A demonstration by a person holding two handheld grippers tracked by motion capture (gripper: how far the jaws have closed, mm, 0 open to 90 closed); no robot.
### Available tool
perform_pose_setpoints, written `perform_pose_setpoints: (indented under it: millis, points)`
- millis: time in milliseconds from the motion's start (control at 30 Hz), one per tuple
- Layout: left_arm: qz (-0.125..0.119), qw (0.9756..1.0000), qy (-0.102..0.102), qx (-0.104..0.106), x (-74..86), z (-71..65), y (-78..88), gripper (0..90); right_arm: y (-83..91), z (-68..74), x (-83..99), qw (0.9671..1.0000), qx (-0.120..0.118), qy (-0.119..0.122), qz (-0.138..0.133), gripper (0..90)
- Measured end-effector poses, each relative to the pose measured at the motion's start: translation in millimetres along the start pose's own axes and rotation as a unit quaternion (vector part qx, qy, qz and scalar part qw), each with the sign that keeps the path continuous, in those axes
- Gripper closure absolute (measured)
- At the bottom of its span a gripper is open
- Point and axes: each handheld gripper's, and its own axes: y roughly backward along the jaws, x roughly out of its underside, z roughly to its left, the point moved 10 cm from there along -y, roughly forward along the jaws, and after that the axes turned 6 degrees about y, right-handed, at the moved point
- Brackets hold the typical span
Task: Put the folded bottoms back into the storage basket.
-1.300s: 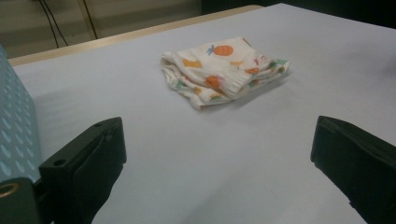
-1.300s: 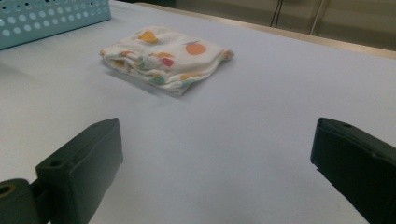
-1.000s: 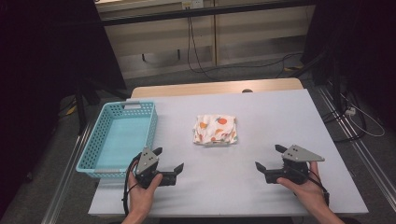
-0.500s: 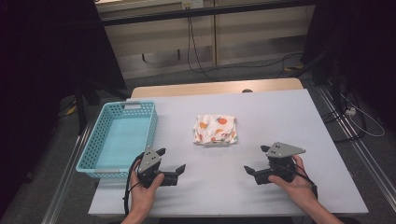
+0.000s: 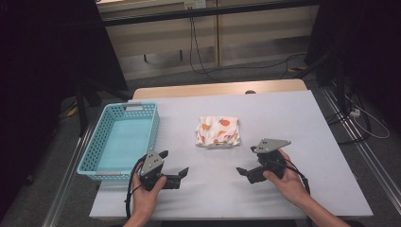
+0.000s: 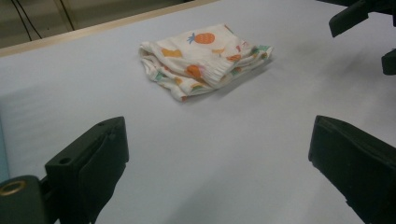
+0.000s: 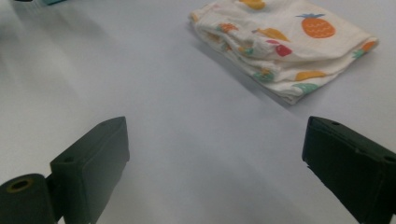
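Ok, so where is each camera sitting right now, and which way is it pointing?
High view: above the person's side, looking forward and down on the table, basket, cloth, both hands and grippers.
Left gripper view: rides the left gripper, open jaws toward the cloth.
Right gripper view: rides the right gripper, open jaws toward the cloth.
All share the folded cloth.

High view overhead; gripper views share cloth [image 6: 203,58].

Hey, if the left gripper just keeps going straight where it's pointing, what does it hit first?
Probably the folded fruit-print cloth, lying ahead between the open left gripper jaws; bare table comes before it.
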Motion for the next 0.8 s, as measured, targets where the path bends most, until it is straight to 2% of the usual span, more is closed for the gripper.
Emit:
perform_pose_setpoints:
  millis: [100,167,300,367,433,700,800]
  points:
    - [0.002,1.0000,0.000,0.000,-0.1,-0.4,0.4,5.1,-5.5,1.4,-4.8,0.9998,-0.010,0.015,-0.005,7.6]
    - [0.001,1.0000,0.000,0.002,-0.1,-0.3,0.0,5.1,-9.8,2.8,-10.7,0.9996,-0.022,0.016,-0.009,8.8]
    - [0.001,1.0000,0.000,0.000,-0.1,0.2,-0.1,5.1,-14.0,2.4,-15.2,0.9995,-0.026,0.015,-0.008,10.2]
    - [0.000,1.0000,0.001,-0.002,-0.3,0.3,-0.6,5.1,-17.0,3.5,-17.4,0.9992,-0.036,0.014,-0.005,12.8]
    - [0.000,1.0000,0.002,0.000,-0.2,-0.5,-1.0,4.9,-20.6,4.6,-18.6,0.9987,-0.049,0.015,0.000,11.5]
    - [0.000,1.0000,0.000,0.004,0.1,-1.7,0.2,4.9,-30.6,-0.1,-33.2,0.9987,-0.040,0.033,-0.001,15.5]
    - [0.000,1.0000,-0.004,0.003,-0.3,-0.6,0.6,4.8,-33.9,-2.8,-41.0,0.9982,-0.045,0.039,-0.007,19.6]
